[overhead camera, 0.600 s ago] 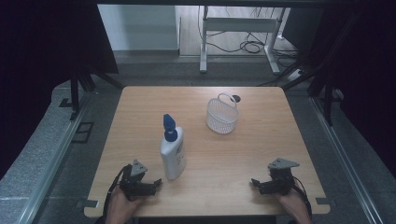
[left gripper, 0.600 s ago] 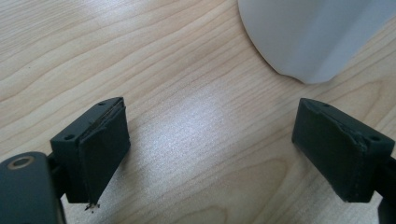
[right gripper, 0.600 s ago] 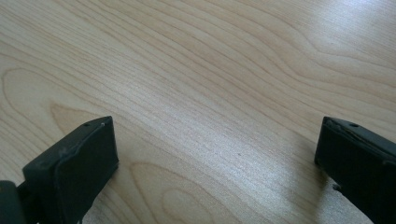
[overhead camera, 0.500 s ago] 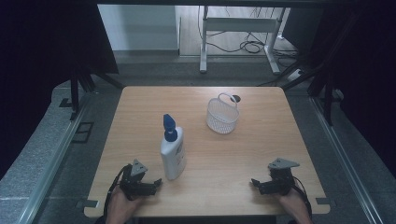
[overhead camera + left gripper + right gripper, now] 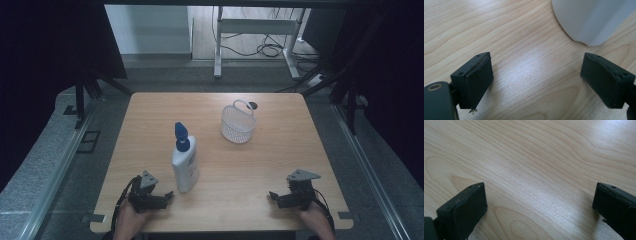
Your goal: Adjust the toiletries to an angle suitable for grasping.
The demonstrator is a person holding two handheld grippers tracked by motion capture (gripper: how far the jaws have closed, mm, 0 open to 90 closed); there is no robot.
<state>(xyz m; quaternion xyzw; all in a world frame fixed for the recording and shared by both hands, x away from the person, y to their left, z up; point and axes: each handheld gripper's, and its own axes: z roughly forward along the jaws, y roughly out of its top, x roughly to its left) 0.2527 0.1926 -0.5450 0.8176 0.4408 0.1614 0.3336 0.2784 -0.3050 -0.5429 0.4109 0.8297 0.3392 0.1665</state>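
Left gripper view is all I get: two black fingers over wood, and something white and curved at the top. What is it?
Observer: A white bottle with a blue cap, standing upright on the table.
Operator: Anything else on that table?
Observer: A white mesh basket with a handle, farther back and right of the bottle.
Operator: Where is the other gripper?
Observer: The right gripper rests near the table's front right corner, fingers open, nothing between them.
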